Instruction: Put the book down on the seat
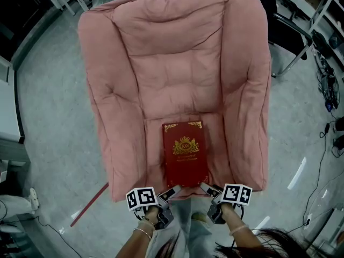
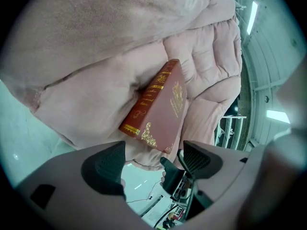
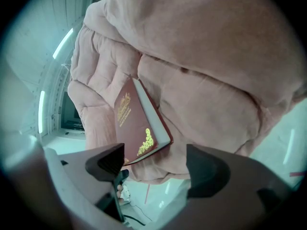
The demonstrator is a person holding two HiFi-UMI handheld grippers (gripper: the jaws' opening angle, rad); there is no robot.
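A dark red book [image 1: 184, 153] with gold ornament lies flat on the seat of a pink padded armchair [image 1: 177, 69], close to the seat's front edge. My left gripper [image 1: 171, 193] is just off the book's near left corner, open and empty. My right gripper [image 1: 206, 189] is open and empty too, off the near right corner. Neither touches the book. In the left gripper view the book [image 2: 158, 107] shows its spine, beyond the open jaws of the left gripper [image 2: 152, 163]. In the right gripper view the book [image 3: 139, 123] shows its page edge ahead of the right gripper [image 3: 156, 164].
The armchair's thick arms [image 1: 110, 122] rise on both sides of the seat. A red strip [image 1: 88, 204] lies on the grey floor at the left. A dark chair with metal legs [image 1: 293, 42] stands at the back right, with cables [image 1: 325, 144] on the floor there.
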